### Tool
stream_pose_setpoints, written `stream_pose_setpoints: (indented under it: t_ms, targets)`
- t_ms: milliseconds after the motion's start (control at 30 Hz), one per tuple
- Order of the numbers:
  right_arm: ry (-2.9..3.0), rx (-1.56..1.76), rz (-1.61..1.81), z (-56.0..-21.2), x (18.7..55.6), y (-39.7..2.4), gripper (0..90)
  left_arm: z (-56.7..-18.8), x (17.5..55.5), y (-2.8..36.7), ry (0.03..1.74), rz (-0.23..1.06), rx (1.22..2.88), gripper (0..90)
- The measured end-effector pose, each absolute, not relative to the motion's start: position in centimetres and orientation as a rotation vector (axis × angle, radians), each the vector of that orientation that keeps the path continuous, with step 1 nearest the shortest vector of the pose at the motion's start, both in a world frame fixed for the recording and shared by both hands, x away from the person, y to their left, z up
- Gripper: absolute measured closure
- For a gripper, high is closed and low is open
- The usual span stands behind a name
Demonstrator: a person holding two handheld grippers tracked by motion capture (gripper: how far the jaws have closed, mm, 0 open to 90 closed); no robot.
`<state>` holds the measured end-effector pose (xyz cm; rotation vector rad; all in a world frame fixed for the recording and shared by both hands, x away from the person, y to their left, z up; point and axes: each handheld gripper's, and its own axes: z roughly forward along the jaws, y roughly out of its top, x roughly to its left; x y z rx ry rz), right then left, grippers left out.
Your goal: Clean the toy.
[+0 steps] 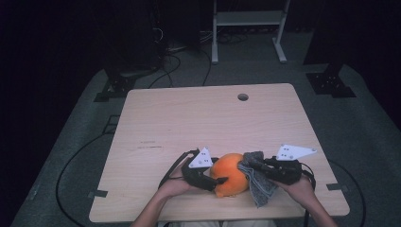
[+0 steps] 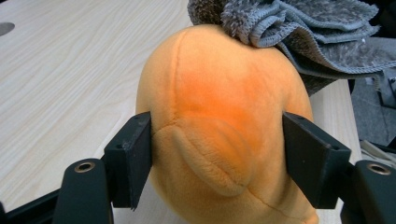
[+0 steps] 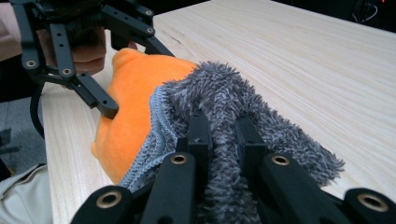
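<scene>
1. Near the front edge of the table (image 1: 156, 118), between our two hands, we have the orange plush toy (image 1: 230, 174) resting on the wood.
2. We hold the left gripper (image 1: 218, 181) clamped across the toy, one jaw on each flank, pads pressing into the soft fabric; we judge this steadies it so it cannot roll or slide while it is wiped.
3. We have the right gripper (image 1: 249, 162) pinched together on a bunched grey cloth (image 1: 257, 182), which is pushed against the toy's far side and droops down to the tabletop. Gripping the cloth by a fold leaves a loose pad of pile to rub with.
4. From the left gripper view, the cloth (image 2: 299, 28) lies over the toy's top (image 2: 219, 107), so the contact patch is covered.
5. Hard to make out: the toy's underside, cut off below the jaws; what kind of figure the toy is; and the dark room beyond the table.
</scene>
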<state>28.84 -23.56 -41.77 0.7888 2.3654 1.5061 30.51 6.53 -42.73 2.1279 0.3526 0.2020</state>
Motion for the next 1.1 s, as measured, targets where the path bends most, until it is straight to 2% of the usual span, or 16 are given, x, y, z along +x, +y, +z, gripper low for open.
stream_pose_setpoints:
  t_ms: [100,200,267,367,433,567,733,833,933,1100]
  targets:
    - [2.370,0.802,1.494,-42.1,28.9,-23.4,79.5,-42.5,30.8,6.2,0.488,0.132,2.124,12.4]
    - [2.372,0.804,1.497,-42.3,28.6,-23.2,79.5,-42.8,31.1,6.0,0.637,0.026,2.135,7.8]
    - [2.370,0.801,1.497,-42.2,28.4,-23.2,79.6,-43.0,31.2,5.9,0.644,-0.027,2.117,13.8]
    - [2.346,0.803,1.500,-41.9,28.1,-23.5,79.7,-42.2,30.5,5.5,0.504,0.120,2.083,36.6]
    - [2.313,0.803,1.532,-41.3,27.9,-23.8,79.7,-41.3,29.9,5.1,0.329,0.269,2.080,40.3]
    - [2.241,0.783,1.567,-40.1,27.7,-24.2,79.7,-39.4,30.4,5.1,0.068,0.468,2.066,41.8]
    - [2.224,0.774,1.574,-39.9,27.7,-24.0,79.7,-39.8,32.0,5.5,-0.019,0.398,2.109,40.8]
    - [2.292,0.784,1.522,-41.4,27.8,-23.5,79.7,-41.6,32.2,5.6,-0.004,0.338,2.183,35.4]
    - [2.337,0.781,1.506,-42.3,27.8,-22.9,79.7,-42.7,31.9,6.2,0.028,0.332,2.140,35.6]
    - [2.312,0.658,1.577,-39.3,27.7,-21.3,79.7,-42.9,30.6,6.3,-0.051,0.366,2.141,36.1]
